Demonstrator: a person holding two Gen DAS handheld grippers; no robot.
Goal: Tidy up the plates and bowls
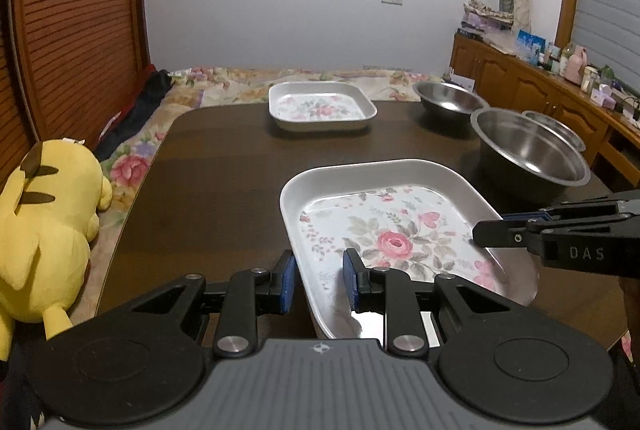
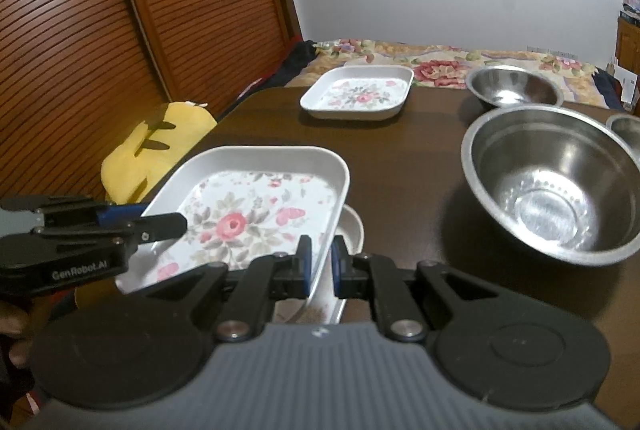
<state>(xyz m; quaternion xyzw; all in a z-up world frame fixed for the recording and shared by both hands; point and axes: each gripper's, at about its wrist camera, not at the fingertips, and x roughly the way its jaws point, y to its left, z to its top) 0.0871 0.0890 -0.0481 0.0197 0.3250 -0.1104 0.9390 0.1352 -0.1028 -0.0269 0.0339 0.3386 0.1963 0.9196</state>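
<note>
Floral white rectangular tray [image 1: 396, 226], shallow with rounded corners and a pink rose print, sits near the front of the dark brown wooden table [image 1: 224, 166], held at both sides.

Left wrist view: left gripper [image 1: 319, 280] straddles the tray's left rim, one blue pad outside, one inside; jaws narrow, clamped on the rim. Right gripper [image 1: 490, 228] enters from the right, closed on the tray's right rim. Beyond: a second floral white tray [image 1: 320, 106] at the far edge, a large stainless steel bowl [image 1: 528, 150] to the right, a smaller steel bowl [image 1: 448, 100] behind it. A yellow plush toy [image 1: 48, 230] lies left of the table.

Right wrist view: right gripper [image 2: 321, 262] jaws nearly together, pinching the tray's right wall [image 2: 338, 214]. Tray is tilted, right side raised; another white rim [image 2: 354, 226] shows beneath it. Left gripper [image 2: 160, 220] grips the opposite rim.
</note>
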